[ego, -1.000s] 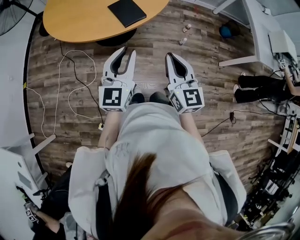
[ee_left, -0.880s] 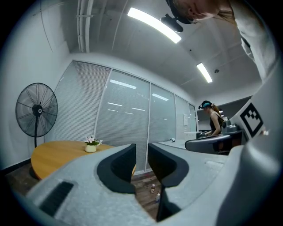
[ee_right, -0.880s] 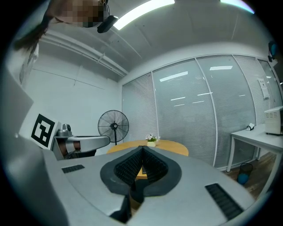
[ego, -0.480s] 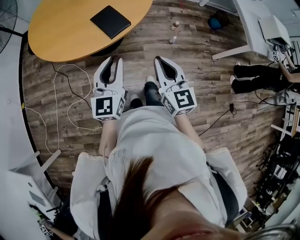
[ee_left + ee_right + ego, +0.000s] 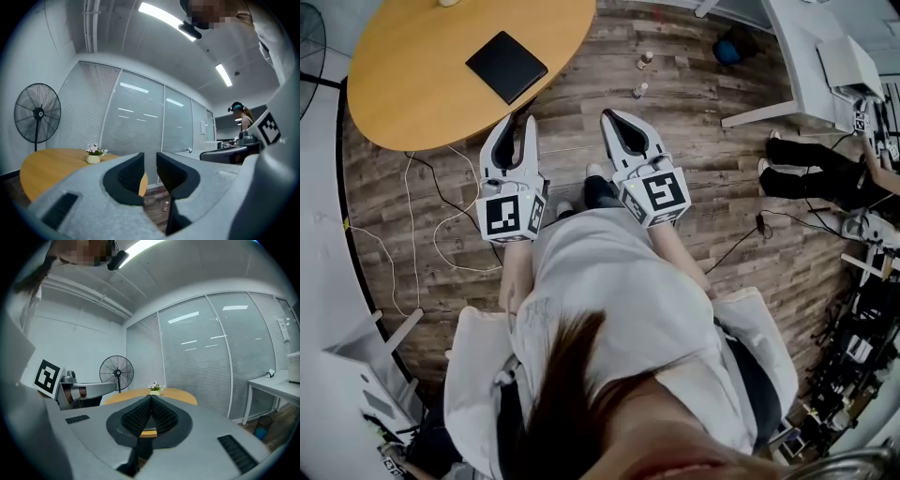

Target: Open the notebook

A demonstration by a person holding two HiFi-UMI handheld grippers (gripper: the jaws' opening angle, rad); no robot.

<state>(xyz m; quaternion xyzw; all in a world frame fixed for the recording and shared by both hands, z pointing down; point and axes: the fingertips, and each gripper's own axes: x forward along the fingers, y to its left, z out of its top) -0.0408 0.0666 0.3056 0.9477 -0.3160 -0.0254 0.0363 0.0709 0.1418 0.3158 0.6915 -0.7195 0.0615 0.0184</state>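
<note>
Left gripper [image 5: 515, 122], jaws narrowly apart and empty, and right gripper [image 5: 609, 116], jaws together on nothing, held short of the tabletop [image 5: 412, 94]; beyond, the notebook [image 5: 506, 67] lies closed and untouched, opening not yet begun
</note>
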